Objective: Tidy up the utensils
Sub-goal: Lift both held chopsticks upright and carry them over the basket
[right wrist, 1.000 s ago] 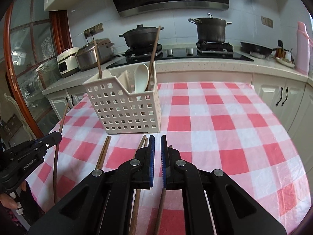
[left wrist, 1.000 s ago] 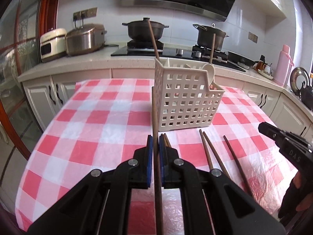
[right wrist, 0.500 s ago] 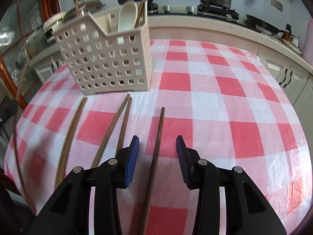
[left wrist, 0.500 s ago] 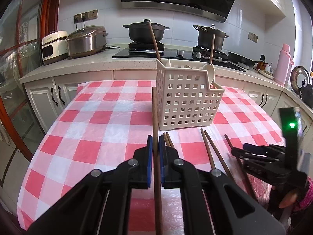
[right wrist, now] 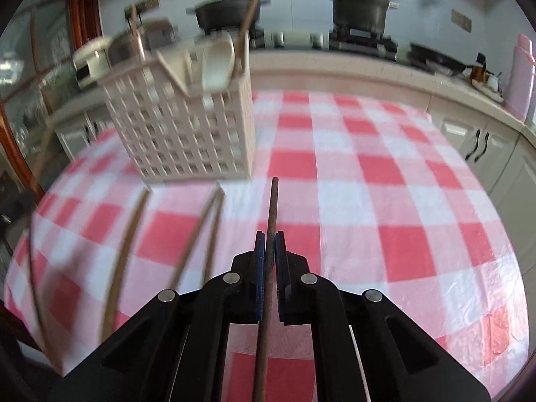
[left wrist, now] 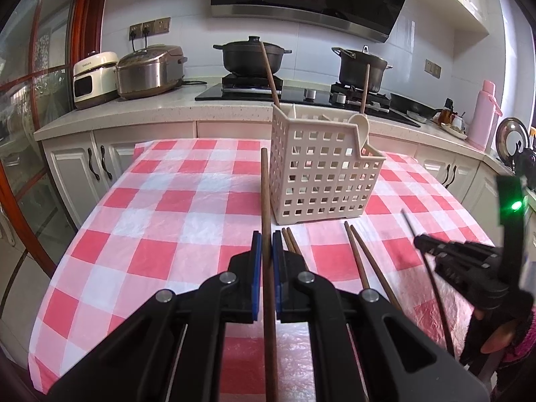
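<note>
My left gripper (left wrist: pixel 267 244) is shut on a brown chopstick (left wrist: pixel 264 194) that points toward the white slotted basket (left wrist: pixel 321 174). The basket holds a white spoon (left wrist: pixel 360 122) and two upright chopsticks (left wrist: pixel 269 73). My right gripper (right wrist: pixel 269 244) is shut on another dark chopstick (right wrist: pixel 272 207), whose tip reaches toward the basket (right wrist: pixel 187 134). In the left wrist view the right gripper (left wrist: pixel 418 242) is at the right edge with its thin chopstick (left wrist: pixel 432 284) tilted up. Loose chopsticks (left wrist: pixel 365 264) lie on the checked cloth in front of the basket; the right wrist view shows these loose chopsticks (right wrist: pixel 201 231) blurred.
A red-and-white checked cloth (left wrist: pixel 187 207) covers the table. Behind it runs a kitchen counter with a rice cooker (left wrist: pixel 150 70), two black pots (left wrist: pixel 251 55) on the stove and a pink bottle (left wrist: pixel 485 114). Cabinets (right wrist: pixel 482 147) stand to the right.
The right gripper dropped toward the table, opened around a lying chopstick and closed on it. The left gripper stayed still, holding its chopstick.
</note>
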Demonstrator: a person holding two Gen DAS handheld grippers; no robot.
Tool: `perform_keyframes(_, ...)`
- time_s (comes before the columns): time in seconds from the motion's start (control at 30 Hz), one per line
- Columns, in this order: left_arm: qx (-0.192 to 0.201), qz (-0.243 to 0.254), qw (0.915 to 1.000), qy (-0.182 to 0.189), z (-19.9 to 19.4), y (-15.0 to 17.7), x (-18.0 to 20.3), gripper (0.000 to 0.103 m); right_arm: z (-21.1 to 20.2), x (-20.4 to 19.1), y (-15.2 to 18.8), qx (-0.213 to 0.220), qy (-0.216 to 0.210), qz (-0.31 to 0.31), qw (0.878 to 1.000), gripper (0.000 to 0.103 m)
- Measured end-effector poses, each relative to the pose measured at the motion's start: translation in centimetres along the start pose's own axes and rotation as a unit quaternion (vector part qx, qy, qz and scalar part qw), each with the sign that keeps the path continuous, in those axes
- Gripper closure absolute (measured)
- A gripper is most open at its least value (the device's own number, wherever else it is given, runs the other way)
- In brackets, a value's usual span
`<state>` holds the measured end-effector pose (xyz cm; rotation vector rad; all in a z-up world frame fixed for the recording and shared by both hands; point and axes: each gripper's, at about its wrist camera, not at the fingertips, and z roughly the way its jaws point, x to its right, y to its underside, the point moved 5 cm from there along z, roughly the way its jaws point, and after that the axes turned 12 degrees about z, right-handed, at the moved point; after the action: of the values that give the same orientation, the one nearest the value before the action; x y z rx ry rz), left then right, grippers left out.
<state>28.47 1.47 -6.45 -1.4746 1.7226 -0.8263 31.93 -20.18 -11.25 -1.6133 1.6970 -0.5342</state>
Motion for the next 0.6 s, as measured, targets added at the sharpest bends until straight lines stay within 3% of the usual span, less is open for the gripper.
perform_keyframes(0.33,0.035,0.001,0.9994,-0.006,-2.5,-0.8,0.1,0.097,-7.6,-1.7,-2.2,0.099,-0.049,0.007,0.994,0.097)
perform_keyframes(0.6,0.062,0.008,0.9980,-0.013,-4.5,-1.3,0.4,0.097,-11.4,-2.3,-2.8,0.145,-0.062,-0.007,0.988,0.097)
